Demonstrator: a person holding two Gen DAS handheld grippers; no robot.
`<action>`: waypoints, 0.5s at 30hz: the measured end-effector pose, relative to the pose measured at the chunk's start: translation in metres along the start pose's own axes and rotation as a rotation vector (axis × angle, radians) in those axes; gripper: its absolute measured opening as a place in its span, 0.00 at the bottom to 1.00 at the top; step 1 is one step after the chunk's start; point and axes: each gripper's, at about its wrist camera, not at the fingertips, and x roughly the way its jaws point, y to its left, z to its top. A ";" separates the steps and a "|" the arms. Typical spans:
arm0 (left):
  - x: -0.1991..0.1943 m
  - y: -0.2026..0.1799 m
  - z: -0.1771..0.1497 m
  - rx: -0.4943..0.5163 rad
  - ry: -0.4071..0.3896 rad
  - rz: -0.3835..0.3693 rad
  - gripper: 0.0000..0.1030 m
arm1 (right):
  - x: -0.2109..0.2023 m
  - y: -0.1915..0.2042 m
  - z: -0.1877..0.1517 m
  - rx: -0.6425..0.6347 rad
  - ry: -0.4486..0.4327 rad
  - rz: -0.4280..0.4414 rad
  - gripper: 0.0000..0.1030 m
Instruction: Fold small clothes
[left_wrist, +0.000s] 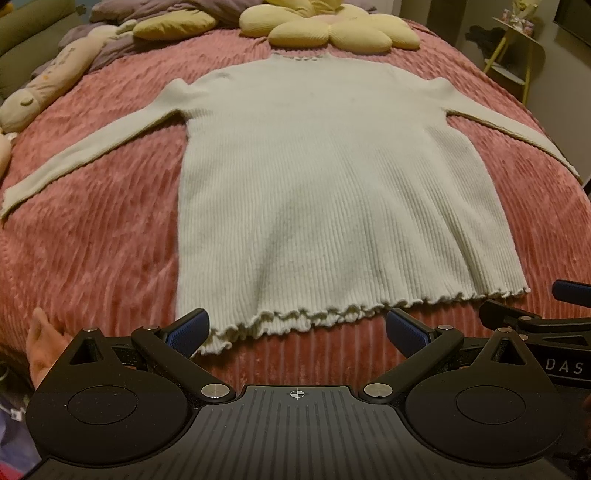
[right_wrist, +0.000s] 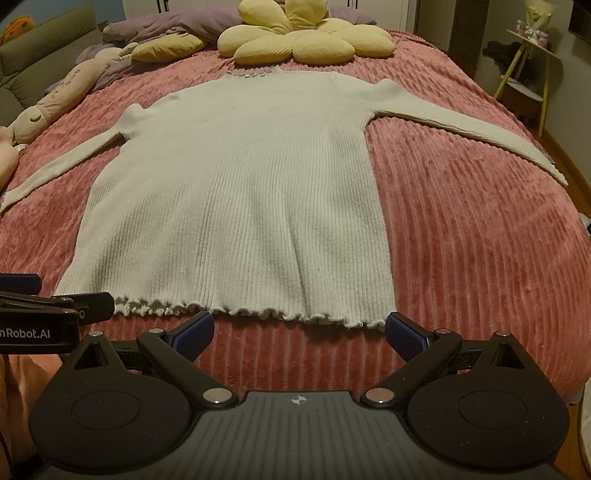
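The sweater (left_wrist: 317, 177) is pale ribbed knit, soft and matt, its hem frilled. Under it the bedspread (left_wrist: 103, 236) is pink plush cloth in thick corded ridges with a faint sheen. At the upper centre, the flower cushion (right_wrist: 306, 37) is yellow ribbed fabric. The left gripper (left_wrist: 297, 328) is matt black plastic with shiny metal pivots and blue textured fingers (left_wrist: 188, 326).

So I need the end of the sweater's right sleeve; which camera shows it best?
The right wrist view: the right sleeve runs unbroken to its cuff. In the left wrist view that sleeve reaches the picture's edge, squeezed and distorted.
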 end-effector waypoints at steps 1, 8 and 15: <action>0.000 0.000 0.000 0.000 0.000 0.000 1.00 | 0.000 0.000 0.000 0.000 0.000 0.000 0.96; 0.001 0.001 -0.001 -0.003 0.003 0.000 1.00 | -0.001 -0.001 0.000 0.006 -0.003 0.003 0.96; 0.002 0.001 -0.001 -0.003 0.008 0.000 1.00 | 0.000 -0.002 -0.001 0.008 -0.003 0.006 0.96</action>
